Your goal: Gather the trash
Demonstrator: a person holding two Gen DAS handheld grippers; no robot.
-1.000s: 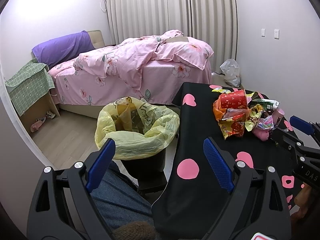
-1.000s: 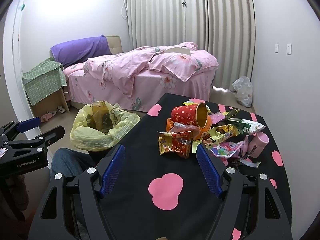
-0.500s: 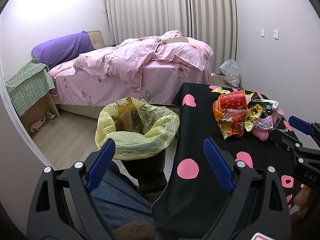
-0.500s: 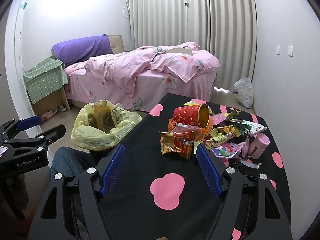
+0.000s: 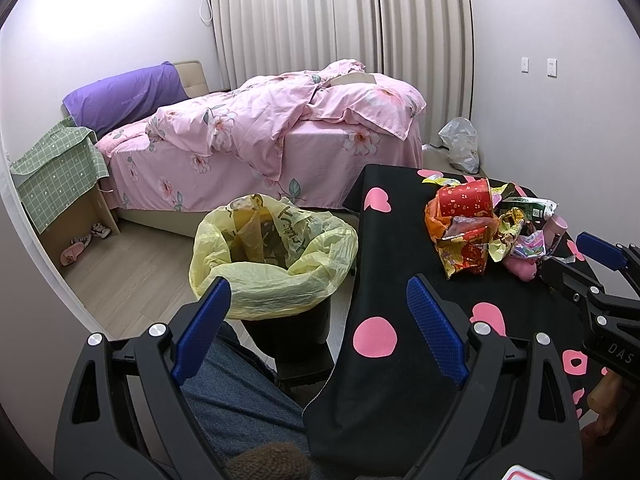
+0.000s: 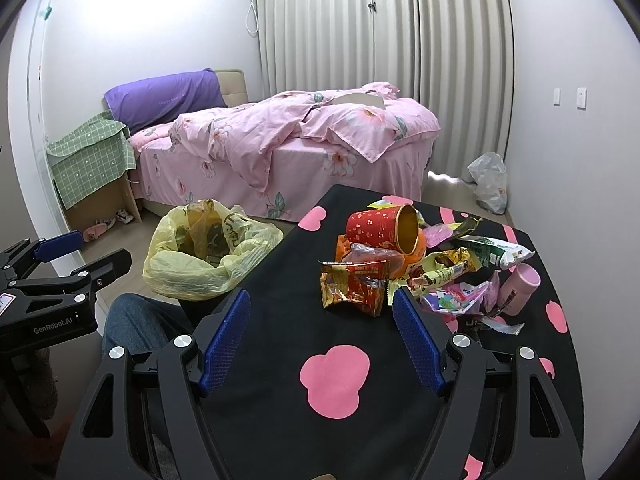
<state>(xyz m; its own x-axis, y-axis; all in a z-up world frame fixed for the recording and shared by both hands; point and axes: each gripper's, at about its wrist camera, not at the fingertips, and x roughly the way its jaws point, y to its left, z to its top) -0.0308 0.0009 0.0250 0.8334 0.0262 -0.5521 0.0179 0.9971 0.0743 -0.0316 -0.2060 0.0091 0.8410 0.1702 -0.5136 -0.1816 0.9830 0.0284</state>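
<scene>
Tongs on both sides stand wide open and hold nothing. The left tongs (image 5: pixel 318 314) hang level over the near left edge of the desk (image 5: pixel 404 240), one blue pad (image 5: pixel 202 330) above the person's jeans-clad leg (image 5: pixel 236 392), the other over the black cloth with pink hearts. The right tongs (image 6: pixel 322 338) sit low above the desk, pointing toward the bed (image 6: pixel 288 148).

The trash pile (image 6: pixel 424 268) lies on the far right part of the desk, ahead of the right tongs and apart from them: a red paper cup (image 6: pixel 384 228) on its side, a crumpled red-gold snack wrapper (image 6: pixel 354 286) nearest the pads, and a pink cup (image 6: pixel 520 288) at the right. Bare cloth separates pads and wrapper.

A bin lined with a yellow bag (image 5: pixel 274 254) stands on the floor just beside the desk's left edge, ahead of the left tongs. A white plastic bag (image 5: pixel 460 144) rests by the curtains.
</scene>
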